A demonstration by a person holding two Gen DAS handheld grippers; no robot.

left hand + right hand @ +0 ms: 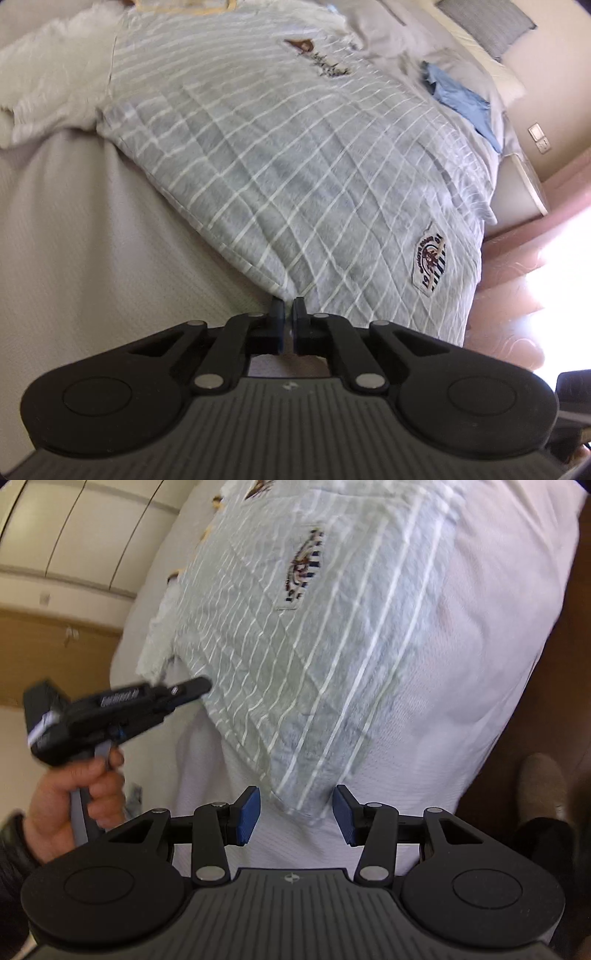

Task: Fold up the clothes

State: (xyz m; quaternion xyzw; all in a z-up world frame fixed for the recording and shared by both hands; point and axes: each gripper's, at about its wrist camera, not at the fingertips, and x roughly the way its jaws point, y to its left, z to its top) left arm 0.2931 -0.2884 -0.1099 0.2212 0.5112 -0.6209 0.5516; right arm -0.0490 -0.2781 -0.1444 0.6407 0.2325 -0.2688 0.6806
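Observation:
A grey shirt with thin white stripes and sewn patches [295, 166] lies spread on a white bed [92, 240]. In the left wrist view my left gripper [289, 308] sits at the shirt's near hem corner, its jaws shut with the fabric edge pinched between them. The right wrist view shows that same left gripper [201, 684] at the shirt's left edge, held by a person's hand [74, 794]. My right gripper [296, 806] is open. Its blue pads [249, 814] stand either side of the shirt's [314, 664] other near corner and do not press it.
A blue garment [458, 99] lies farther up the bed near grey pillows [487, 26]. A white fluffy cloth [48, 81] lies past the shirt's far left. The bed edge drops to the floor at the right, where a slippered foot [543, 786] stands. Wardrobe doors [74, 528] fill the left.

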